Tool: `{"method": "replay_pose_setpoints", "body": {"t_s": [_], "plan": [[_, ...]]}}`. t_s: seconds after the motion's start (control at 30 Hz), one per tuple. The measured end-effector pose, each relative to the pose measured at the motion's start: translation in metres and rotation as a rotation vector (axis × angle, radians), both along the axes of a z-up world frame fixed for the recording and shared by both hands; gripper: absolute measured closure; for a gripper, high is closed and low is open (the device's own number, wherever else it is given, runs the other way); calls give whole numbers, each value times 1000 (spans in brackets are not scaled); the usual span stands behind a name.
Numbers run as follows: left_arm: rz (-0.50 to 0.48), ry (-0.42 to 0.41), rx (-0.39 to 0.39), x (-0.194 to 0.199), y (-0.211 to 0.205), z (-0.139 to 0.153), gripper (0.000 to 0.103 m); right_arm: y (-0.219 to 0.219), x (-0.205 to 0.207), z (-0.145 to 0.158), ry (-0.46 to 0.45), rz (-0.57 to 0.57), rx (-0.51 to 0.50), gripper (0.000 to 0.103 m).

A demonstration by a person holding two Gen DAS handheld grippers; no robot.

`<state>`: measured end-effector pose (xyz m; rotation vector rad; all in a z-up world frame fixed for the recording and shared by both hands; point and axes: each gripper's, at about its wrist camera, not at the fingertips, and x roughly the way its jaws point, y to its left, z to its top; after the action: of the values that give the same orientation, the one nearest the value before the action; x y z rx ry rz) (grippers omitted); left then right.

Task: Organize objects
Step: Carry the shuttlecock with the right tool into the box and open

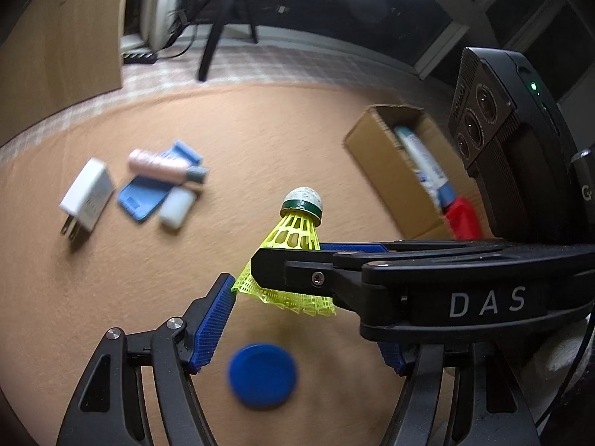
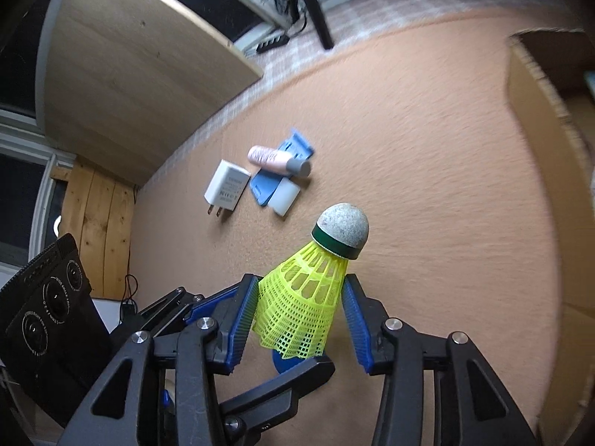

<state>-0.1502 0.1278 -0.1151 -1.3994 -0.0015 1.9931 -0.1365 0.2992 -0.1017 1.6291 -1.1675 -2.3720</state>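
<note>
yellow plastic mesh and a grey-white cork tip mark the shuttlecock [image 2: 314, 290], held off the peach-coloured surface [image 2: 427, 156] with its long axis tilted, cork pointing up and away from the cameras and the open skirt toward them.

from left to right in the left wrist view: a white plug adapter [image 1: 87, 195] lies flat with its prongs toward the camera; just beside it a blue flat case [image 1: 148, 189] carries a pink tube [image 1: 163, 163] with a grey cap, and a small white block [image 1: 176, 208] touches the case's near edge. a blue round lid [image 1: 262, 374] lies on the surface below the shuttlecock.

the left gripper [image 1: 308, 319] stands wide, one blue finger pad [image 1: 214, 323] just touching the skirt's edge, the other low at the right and well apart from it.

the right gripper [image 2: 301, 317] reaches across from the right, its fingers closed on the skirt's mesh from both sides.

farther right, an open cardboard box [image 1: 379, 156] rests on the surface, holding a white tube and something red; the rest of its contents are blurred.
</note>
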Motion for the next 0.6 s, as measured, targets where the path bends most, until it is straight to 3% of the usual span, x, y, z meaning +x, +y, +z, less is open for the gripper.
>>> {"method": "replay_pose_setpoints", "body": {"t_s": [0.33, 0.6], "plan": [[-85, 37, 67, 27, 75, 30, 31, 59, 61, 32, 56, -68, 57, 60], [-164, 44, 87, 60, 142, 36, 31, 100, 114, 42, 76, -131, 108, 60]]}}
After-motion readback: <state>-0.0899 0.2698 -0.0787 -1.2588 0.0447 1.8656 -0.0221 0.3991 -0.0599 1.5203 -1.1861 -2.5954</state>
